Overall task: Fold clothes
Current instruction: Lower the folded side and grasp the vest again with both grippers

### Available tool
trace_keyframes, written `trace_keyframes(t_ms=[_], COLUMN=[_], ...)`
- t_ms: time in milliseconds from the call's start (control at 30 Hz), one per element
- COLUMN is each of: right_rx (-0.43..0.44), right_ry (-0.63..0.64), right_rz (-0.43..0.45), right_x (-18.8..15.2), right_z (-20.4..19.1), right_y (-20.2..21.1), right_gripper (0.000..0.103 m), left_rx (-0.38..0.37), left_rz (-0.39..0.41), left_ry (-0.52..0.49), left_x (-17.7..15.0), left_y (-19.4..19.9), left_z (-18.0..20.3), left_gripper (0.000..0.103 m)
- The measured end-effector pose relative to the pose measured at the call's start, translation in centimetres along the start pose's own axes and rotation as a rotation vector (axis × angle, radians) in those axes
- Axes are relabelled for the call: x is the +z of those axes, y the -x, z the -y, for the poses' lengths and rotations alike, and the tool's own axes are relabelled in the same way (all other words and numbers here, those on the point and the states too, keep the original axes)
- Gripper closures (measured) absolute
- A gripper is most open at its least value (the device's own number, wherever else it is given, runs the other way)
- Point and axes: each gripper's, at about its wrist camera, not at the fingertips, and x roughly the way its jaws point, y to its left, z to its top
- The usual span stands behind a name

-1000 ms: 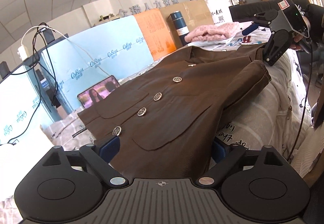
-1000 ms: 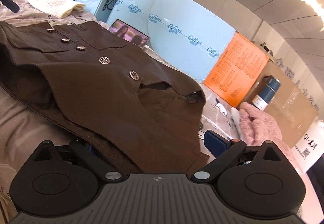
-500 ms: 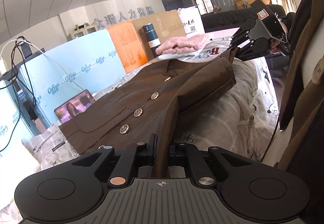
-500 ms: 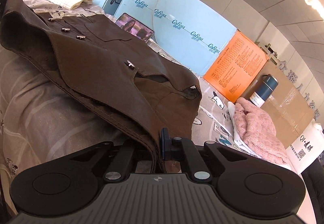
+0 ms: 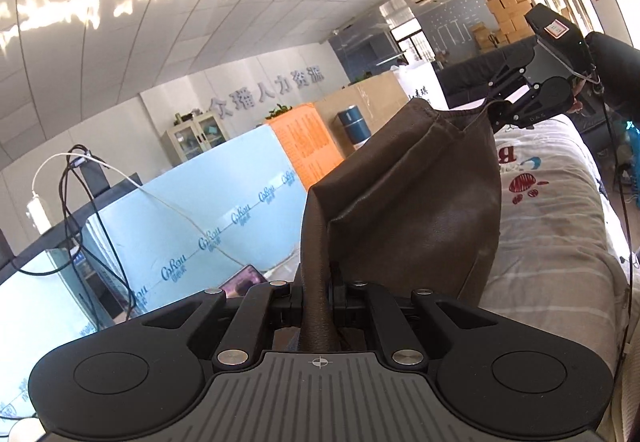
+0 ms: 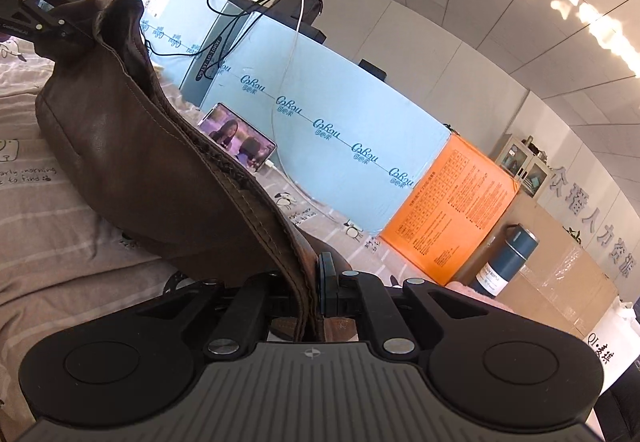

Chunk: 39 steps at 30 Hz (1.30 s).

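The left gripper (image 5: 318, 296) is clamping the brown jacket (image 5: 416, 202) edge, and the right gripper (image 6: 316, 296) is pinching another edge, the jacket hanging between them above the bed (image 5: 560, 202). Only the right view is showing the phone (image 6: 238, 140) clearly; buttons are hidden. Both grippers are pointing slightly downward.

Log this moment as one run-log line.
left gripper: shut on brown jacket | right gripper: shut on brown jacket | jacket edge raised above bed
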Motion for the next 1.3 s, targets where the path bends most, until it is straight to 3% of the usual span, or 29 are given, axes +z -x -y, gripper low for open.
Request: trace_keyframes(t_ms=[200, 433, 600, 667, 700, 733, 767, 900, 1033, 1100, 1200, 1267, 1300], right_rx=[0.094, 0.28, 0.37, 0.389, 0.392, 0.391, 0.39, 0.382, 0.343, 0.259, 0.091, 0.06, 0.03], right_ry=[0.014, -0.068, -0.17, -0.211, -0.233, -0.258, -0.284, -0.442, -0.692, -0.821, -1.061, -1.15, -1.159], right_rz=[-0.049, -0.208, -0.292, -0.293, -0.29, -0.285, -0.276, -0.209, -0.144, -0.135, -0.218, -0.167, -0.156], right_x=[2.4, 2.3, 0.6, -0.1, -0.4, -0.7, -1.0, -2.5, -4.9, -5.8, -6.8, -7.4, -7.6], right_z=[3.9, 7.3, 8.6, 8.8, 8.9, 9.1, 9.3, 10.6, 11.7, 11.7, 11.2, 10.7, 10.4], right_y=[-6.9, -16.7, -20.8, -21.1, -21.1, -21.2, -21.1, -20.1, -19.2, -18.9, -18.8, -18.2, -18.0], right_gripper=[0.098, 0.098, 0.097, 0.097, 0.095, 0.092, 0.09, 0.06, 0.05, 0.042, 0.04, 0.04, 0.04], left_rx=[-0.071, -0.264, -0.33, -0.371, -0.381, -0.384, -0.383, -0.364, -0.3, -0.286, -0.262, -0.193, -0.173], left_rz=[-0.075, -0.249, -0.29, -0.27, -0.258, -0.251, -0.233, -0.145, -0.115, -0.122, -0.135, -0.167, -0.171], left_ry=[0.051, 0.245, 0.396, 0.479, 0.512, 0.538, 0.561, 0.68, 0.763, 0.755, 0.745, 0.754, 0.749], left_x=[-0.3, -4.3, -7.7, -9.1, -9.5, -10.0, -10.4, -12.0, -12.6, -12.5, -12.4, -12.2, -12.2], left_y=[-5.8, -14.8, -18.1, -18.7, -18.7, -18.6, -18.4, -16.8, -14.5, -13.8, -13.8, -14.3, -14.4], left_z=[-5.9, -11.7, -13.3, -14.1, -14.3, -14.3, -14.5, -15.5, -15.3, -14.7, -13.9, -13.6, -13.5], left_gripper=[0.096, 0.095, 0.089, 0.072, 0.048, 0.026, 0.022, 0.015, 0.01, 0.008, 0.008, 0.012, 0.027])
